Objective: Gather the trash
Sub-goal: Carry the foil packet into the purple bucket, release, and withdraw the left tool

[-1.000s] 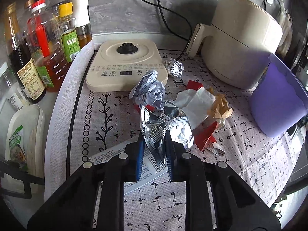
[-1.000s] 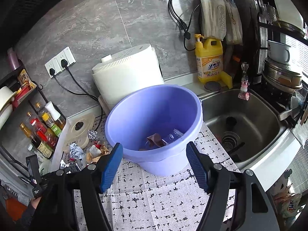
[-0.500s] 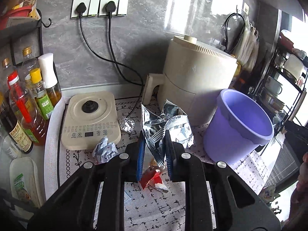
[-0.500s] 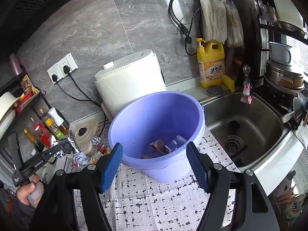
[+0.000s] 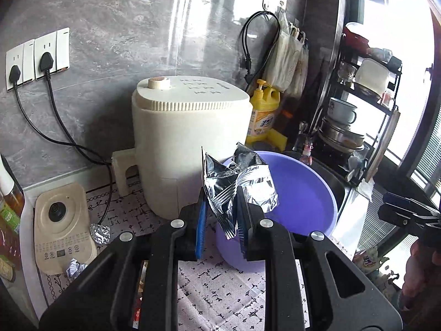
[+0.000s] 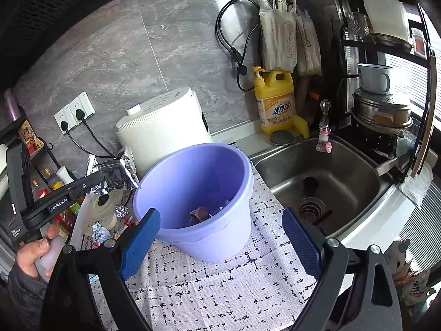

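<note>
Left fingers (image 5: 220, 220): clamped on a crumpled silver foil wrapper (image 5: 237, 184), which stood up between the blue pads.
Right fingers (image 6: 220, 237): spread wide with nothing between them; they had just been opening further.
Foil wrapper: in the air, at the left rim of the purple bucket (image 6: 193, 193) in the right wrist view, where the left fingers carried it in from the left (image 6: 115, 176).
Bucket: upright on the patterned cloth (image 6: 220, 289) over the tabletop, just beyond the right fingers; a brown scrap (image 6: 199, 213) and some clear plastic lay at its bottom.
Other trash: a foil ball (image 5: 99, 233) lay on the cloth near the cream induction cooker (image 5: 60, 229); a crumpled silver wrapper (image 5: 73, 267) lay at the cooker's near edge.
Behind the bucket: a cream air fryer (image 5: 187, 143) stood against the grey wall, a yellow detergent bottle (image 6: 275, 99) to its right.
Right side: a steel sink (image 6: 325, 176) just beside the bucket, a dish rack (image 6: 386, 82) beyond it.
Left side: oil bottles (image 6: 55, 182) by the cooker; a hand (image 6: 35, 251) held the left gripper's handle.
</note>
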Available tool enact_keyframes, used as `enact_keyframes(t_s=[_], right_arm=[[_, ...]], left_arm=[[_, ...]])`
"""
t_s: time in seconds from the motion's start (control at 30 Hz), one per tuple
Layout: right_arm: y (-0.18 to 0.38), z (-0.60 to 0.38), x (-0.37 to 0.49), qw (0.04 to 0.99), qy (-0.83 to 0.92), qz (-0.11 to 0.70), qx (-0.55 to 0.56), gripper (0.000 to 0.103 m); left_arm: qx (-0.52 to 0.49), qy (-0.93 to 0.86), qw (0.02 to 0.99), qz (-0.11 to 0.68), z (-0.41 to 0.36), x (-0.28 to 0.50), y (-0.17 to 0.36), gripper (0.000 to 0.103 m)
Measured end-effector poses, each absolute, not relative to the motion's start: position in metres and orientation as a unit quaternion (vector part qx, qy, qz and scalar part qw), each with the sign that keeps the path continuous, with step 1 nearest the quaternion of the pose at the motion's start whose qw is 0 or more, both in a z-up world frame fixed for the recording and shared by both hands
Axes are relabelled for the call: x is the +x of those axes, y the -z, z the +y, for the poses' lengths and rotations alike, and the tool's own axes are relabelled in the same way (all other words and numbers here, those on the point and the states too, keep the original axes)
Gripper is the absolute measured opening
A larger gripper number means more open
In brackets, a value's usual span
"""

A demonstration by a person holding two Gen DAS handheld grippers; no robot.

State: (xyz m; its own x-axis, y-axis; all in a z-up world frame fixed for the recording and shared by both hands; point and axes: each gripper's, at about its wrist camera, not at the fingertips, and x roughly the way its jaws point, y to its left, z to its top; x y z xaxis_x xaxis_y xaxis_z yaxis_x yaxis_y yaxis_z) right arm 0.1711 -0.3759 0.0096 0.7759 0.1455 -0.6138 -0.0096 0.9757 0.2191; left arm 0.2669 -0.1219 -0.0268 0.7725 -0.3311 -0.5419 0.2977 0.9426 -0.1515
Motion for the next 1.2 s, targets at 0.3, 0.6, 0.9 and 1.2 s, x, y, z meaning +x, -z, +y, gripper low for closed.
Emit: enact_keyframes(t_s=[0.3, 0.6, 0.9, 1.2], right_arm=[[-0.014, -0.395, 0.163, 0.94, -0.012, 0.325, 0.102, 0.094], [-0.009, -0.376, 0.169, 0.94, -0.045, 0.322, 0.099, 0.095], [-0.004, -0.33, 0.171, 0.946, -0.089, 0.305, 0.069, 0.095], [0.005, -0.261, 0.179, 0.928, -0.192, 0.32, 0.022, 0.094]], left_arm=[[-0.025, 0.205, 0.941, 0.267, -0.154, 0.271, 0.018, 0.091], [-0.051, 0.175, 0.943, 0.278, -0.115, 0.246, 0.022, 0.097], [-0.07, 0.099, 0.952, 0.28, -0.06, 0.208, 0.029, 0.097], [-0.088, 0.019, 0.954, 0.284, 0.004, 0.166, 0.036, 0.097]])
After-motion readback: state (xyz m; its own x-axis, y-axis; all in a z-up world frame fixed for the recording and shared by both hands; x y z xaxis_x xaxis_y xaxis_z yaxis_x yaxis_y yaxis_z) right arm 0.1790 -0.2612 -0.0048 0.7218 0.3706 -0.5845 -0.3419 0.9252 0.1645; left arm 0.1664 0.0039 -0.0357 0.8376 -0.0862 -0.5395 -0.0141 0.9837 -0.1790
